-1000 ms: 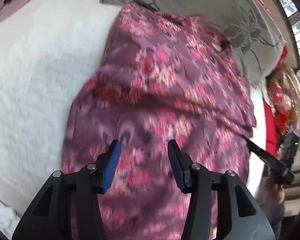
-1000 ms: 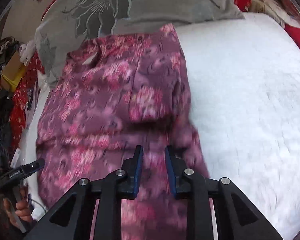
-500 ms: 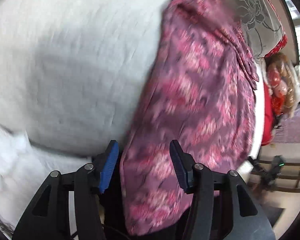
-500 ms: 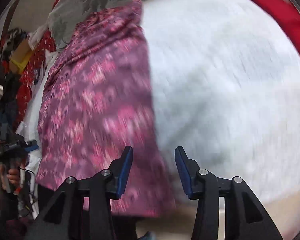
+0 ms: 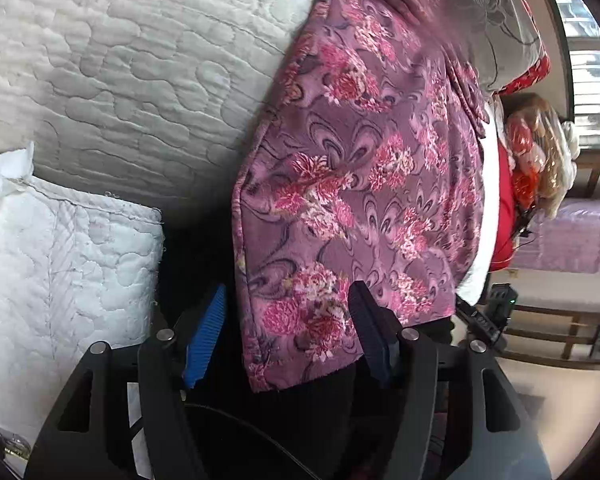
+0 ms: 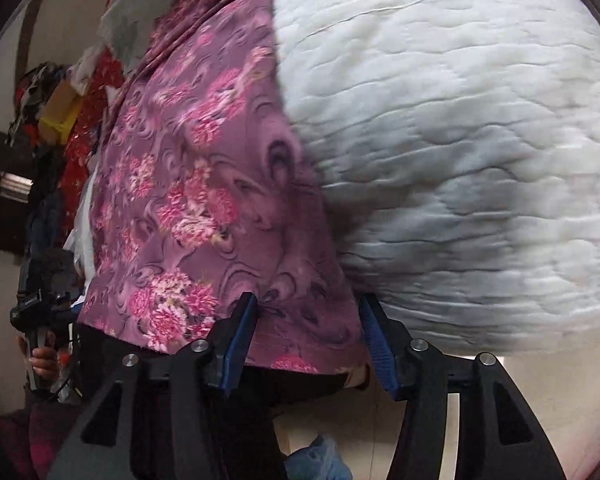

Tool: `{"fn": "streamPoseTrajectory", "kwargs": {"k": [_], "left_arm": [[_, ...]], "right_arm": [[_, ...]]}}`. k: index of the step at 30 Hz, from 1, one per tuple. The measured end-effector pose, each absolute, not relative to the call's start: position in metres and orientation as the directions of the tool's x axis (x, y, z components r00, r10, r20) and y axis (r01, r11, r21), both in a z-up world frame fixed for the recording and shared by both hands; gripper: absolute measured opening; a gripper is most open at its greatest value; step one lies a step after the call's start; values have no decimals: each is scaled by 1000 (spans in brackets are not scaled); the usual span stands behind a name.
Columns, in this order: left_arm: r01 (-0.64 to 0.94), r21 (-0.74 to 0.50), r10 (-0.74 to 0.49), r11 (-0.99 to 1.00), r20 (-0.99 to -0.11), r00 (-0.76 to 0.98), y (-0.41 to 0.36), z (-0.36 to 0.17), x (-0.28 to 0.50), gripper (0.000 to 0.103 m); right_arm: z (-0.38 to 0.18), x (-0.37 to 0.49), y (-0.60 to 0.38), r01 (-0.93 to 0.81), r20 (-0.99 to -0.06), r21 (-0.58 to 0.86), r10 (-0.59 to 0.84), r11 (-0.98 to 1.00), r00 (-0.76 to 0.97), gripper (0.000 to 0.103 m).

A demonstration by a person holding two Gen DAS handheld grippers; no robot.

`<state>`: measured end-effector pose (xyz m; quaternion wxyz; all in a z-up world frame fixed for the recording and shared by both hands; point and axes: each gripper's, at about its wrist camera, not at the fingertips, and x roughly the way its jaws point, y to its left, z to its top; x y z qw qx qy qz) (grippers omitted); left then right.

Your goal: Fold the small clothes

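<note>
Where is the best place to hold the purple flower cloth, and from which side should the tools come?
Probably the two corners of the hem on the purple floral garment that hangs over the white quilt edge. Approach from below: each opening tool, left tool and right tool, already straddles a corner.

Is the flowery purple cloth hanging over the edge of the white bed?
Yes, the flowery purple garment drapes off the white quilted bed cover, its hem dangling in front of dark space below.
</note>
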<state>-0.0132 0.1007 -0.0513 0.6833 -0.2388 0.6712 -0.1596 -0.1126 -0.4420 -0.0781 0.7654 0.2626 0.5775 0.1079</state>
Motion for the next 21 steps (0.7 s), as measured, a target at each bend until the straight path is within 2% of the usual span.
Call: {"fn": "streamPoseTrajectory", "kwargs": {"k": [2, 3, 4, 5, 10, 14, 18, 21], "left_arm": [[-58, -458, -456, 887, -889, 47, 93, -46, -16, 36], [-37, -442, -440, 896, -897, 49, 90, -43, -18, 34], [-28, -451, -449, 892, -892, 53, 90, -39, -20, 15], [-28, -495, -494, 868, -868, 45, 91, -34, -21, 3], [-33, -641, -635, 767, -765, 104, 95, -8, -18, 3], [-51, -750, -732, 660, -656, 183, 101, 11, -4, 3], [-51, -795, -764, 604, -596, 246, 109, 25, 13, 3], [-55, -812, -772, 581, -571, 280, 111, 31, 32, 3]], "right_arm": [[-80, -115, -442, 123, -808, 557, 503, 821, 306, 36], [-80, -116, -440, 107, -802, 568, 520, 816, 295, 8], [-79, -117, -438, 91, -799, 571, 527, 816, 291, 5], [-74, -121, -436, 62, -795, 567, 526, 822, 303, 5], [-34, -129, -424, -46, -720, 618, 588, 785, 367, 5], [5, -125, -421, -102, -605, 697, 658, 710, 448, 5], [31, -108, -421, -124, -492, 766, 701, 630, 517, 5], [43, -91, -427, -124, -443, 792, 703, 598, 557, 5]]}}
